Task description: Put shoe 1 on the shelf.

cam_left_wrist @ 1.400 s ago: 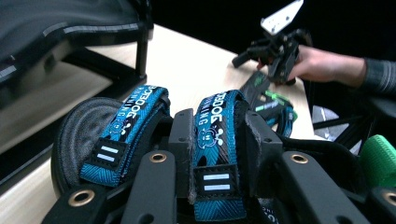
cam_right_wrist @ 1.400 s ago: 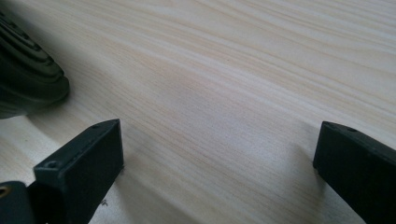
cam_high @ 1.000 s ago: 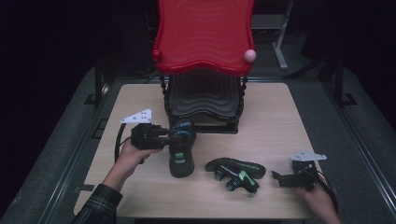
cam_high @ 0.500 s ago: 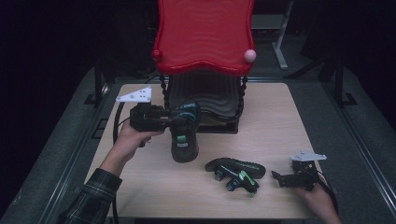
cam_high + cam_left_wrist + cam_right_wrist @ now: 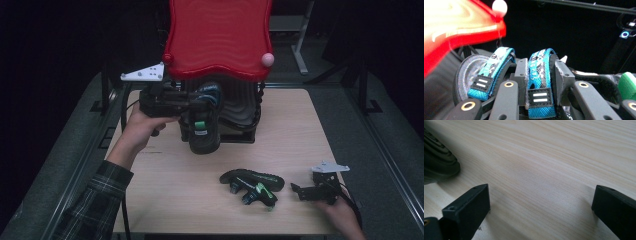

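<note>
Left gripper (image 5: 192, 107) clamped on shoe (image 5: 202, 131), shoe off table, hanging toe-down, long axis near vertical, right in front of rack (image 5: 245, 107) under red top. Second shoe (image 5: 252, 182) flat on table (image 5: 165, 180), nearer right gripper (image 5: 300, 191), jaws wide apart, nothing between them.

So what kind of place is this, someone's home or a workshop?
Most likely a lab or recording studio, not a home: a bare wooden table ringed by black drapes, a hand-held left gripper lifting a shoe by a red-topped rack, and metal stands behind.
</note>
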The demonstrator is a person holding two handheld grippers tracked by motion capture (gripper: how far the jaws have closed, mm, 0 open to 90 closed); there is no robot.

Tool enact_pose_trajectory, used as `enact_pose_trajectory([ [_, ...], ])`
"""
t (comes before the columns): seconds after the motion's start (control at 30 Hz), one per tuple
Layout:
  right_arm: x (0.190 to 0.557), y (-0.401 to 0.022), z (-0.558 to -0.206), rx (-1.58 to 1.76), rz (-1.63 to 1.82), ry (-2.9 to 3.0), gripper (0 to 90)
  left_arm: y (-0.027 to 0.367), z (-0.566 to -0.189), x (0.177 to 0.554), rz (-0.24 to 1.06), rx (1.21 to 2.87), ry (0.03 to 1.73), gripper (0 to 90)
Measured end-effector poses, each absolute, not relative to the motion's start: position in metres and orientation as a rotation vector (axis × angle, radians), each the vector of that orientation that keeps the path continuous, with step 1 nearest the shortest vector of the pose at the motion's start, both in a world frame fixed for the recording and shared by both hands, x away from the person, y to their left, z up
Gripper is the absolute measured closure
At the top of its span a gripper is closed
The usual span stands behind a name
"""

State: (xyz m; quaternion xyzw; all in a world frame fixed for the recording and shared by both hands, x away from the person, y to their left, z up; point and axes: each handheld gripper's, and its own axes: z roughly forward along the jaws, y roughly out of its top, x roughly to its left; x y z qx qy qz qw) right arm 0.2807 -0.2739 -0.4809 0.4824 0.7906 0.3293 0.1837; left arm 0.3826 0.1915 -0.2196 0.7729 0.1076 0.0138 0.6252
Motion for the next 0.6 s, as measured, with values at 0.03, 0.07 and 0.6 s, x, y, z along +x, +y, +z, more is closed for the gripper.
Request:
enact_pose_trajectory([
  [0.03, 0.281, -0.274, -0.481, 1.36, 0.928, 2.23, 1.2, 0.191, -0.215, 0.384, 0.033, 1.768, 0.241, 68.2],
  [0.07, 0.281, -0.274, -0.481, 1.36, 0.928, 2.23, 1.2, 0.19, -0.212, 0.384, 0.033, 1.761, 0.24, 68.2],
  [0.6, 0.281, -0.274, -0.481, 1.357, 0.929, 2.234, 1.2, 0.175, -0.139, 0.418, 0.114, 1.744, 0.188, 68.3],
])
